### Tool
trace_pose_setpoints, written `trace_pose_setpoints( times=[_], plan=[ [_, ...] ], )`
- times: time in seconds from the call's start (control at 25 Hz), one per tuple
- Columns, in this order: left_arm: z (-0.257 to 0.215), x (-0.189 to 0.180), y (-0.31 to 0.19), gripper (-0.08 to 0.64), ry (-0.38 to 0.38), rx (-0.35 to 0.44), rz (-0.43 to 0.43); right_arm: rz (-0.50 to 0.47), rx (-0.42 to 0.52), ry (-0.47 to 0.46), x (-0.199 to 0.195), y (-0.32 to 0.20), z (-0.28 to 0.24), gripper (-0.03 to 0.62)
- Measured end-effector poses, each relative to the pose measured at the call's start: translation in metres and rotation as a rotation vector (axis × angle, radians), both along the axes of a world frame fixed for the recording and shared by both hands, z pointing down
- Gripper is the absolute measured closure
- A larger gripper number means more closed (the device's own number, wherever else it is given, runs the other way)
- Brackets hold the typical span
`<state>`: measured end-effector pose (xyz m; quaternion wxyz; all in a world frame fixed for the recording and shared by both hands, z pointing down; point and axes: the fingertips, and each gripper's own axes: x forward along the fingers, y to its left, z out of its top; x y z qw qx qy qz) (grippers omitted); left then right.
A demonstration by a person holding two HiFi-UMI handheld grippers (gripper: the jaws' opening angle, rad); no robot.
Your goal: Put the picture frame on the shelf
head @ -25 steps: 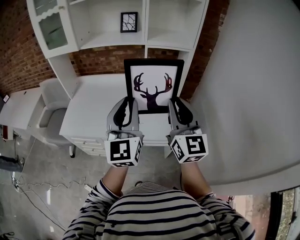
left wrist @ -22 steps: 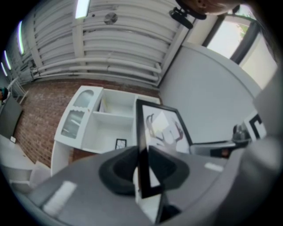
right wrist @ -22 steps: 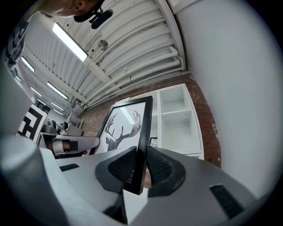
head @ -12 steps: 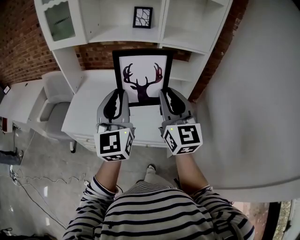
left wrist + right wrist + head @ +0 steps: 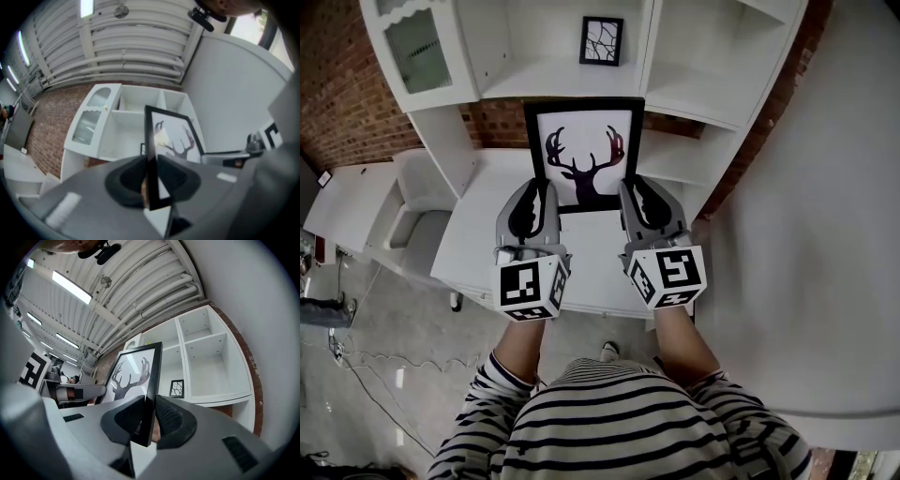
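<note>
Right, nearest the camera are striped sleeves (image 5: pixel 609 422), then both grippers held out in front. The left gripper (image 5: pixel 540 192) has its jaws clamped on the left edge of the picture frame (image 5: pixel 584 155), low down nr the bottom corner; its own view shows the black edge pinched between the pads. The right gripper (image 5: pixel 634 192) is closed the same way on the frame's right edge. Frame is upright, antler print facing the person, carried in the air over the white desk (image 5: pixel 473 225), not resting on it. Beyond that is the white shelf unit (image 5: pixel 553 80), w/ a small framed print (image 5: pixel 601 40) standing at the back of one open compartment; the compartments to the right look bare. Step in hand, I'd say, is the carry and approach to the shelf, w/ placement not yet done. Next move prob needs both grippers lifted and pushed fwd together, frame kept level. Then the bottom edge goes on a shelf board clear of the small print, and the frame leans back before either jaw lets go
</note>
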<state>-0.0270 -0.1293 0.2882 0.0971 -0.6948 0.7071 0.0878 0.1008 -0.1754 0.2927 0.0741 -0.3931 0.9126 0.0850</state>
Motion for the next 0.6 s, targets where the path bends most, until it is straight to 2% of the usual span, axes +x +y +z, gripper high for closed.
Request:
trace_pose_setpoints(
  times=[0.28, 0.6],
  plan=[
    [-0.022, -0.028, -0.059, 0.480, 0.007, 0.030, -0.002, -0.012, 0.038, 0.020, -0.028, -0.059, -0.027, 0.528],
    [-0.048, -0.077, -0.097, 0.480, 0.040, 0.056, 0.035, 0.027, 0.071, 0.042, -0.074, -0.092, -0.057, 0.528]
  ],
)
